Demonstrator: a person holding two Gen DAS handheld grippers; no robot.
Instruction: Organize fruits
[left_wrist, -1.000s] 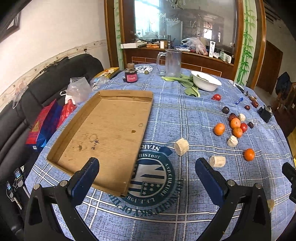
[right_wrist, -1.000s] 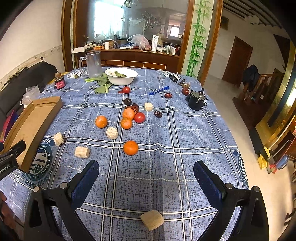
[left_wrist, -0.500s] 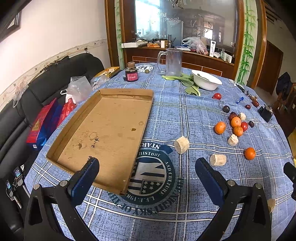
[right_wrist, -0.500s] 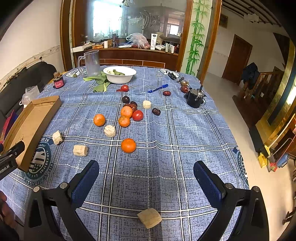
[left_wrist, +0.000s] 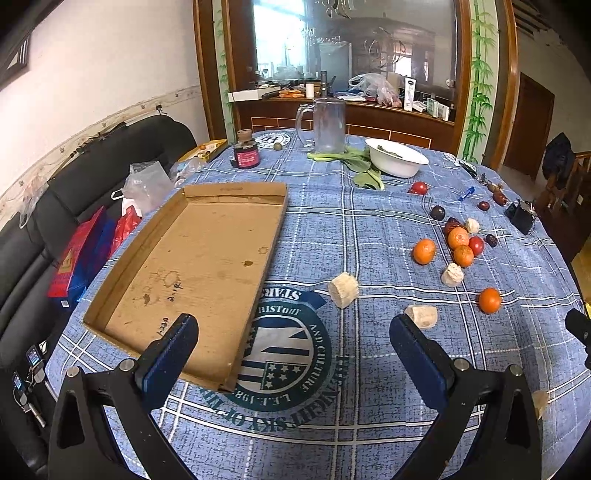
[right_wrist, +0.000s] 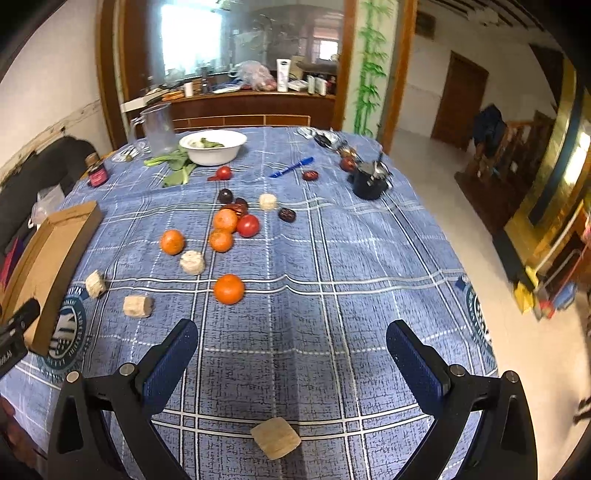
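Observation:
A shallow cardboard tray (left_wrist: 199, 266) lies empty on the left of the blue checked tablecloth; its edge (right_wrist: 48, 266) shows in the right wrist view. Several oranges sit in a loose group, the nearest orange (right_wrist: 229, 289) standing alone. A red tomato (right_wrist: 248, 225), dark plums (right_wrist: 225, 195) and several pale sugarcane chunks (right_wrist: 192, 262) lie around them. One pale chunk (right_wrist: 275, 438) rests between the right fingers' bases. My left gripper (left_wrist: 293, 345) hangs open over the printed emblem. My right gripper (right_wrist: 291, 349) is open above bare cloth, short of the nearest orange.
At the back stand a white bowl (right_wrist: 213, 145) with greens, a glass mug (left_wrist: 327, 125), a small dark jar (left_wrist: 245, 154) and a black pot (right_wrist: 369, 181). A blue pen (right_wrist: 291, 167) lies near it. A black sofa with bags (left_wrist: 85, 243) borders the left edge.
Both views have shifted slightly; the right gripper has tilted and turned a little to the right, and the near pale chunk now sits lower between its fingers. No object has been moved.

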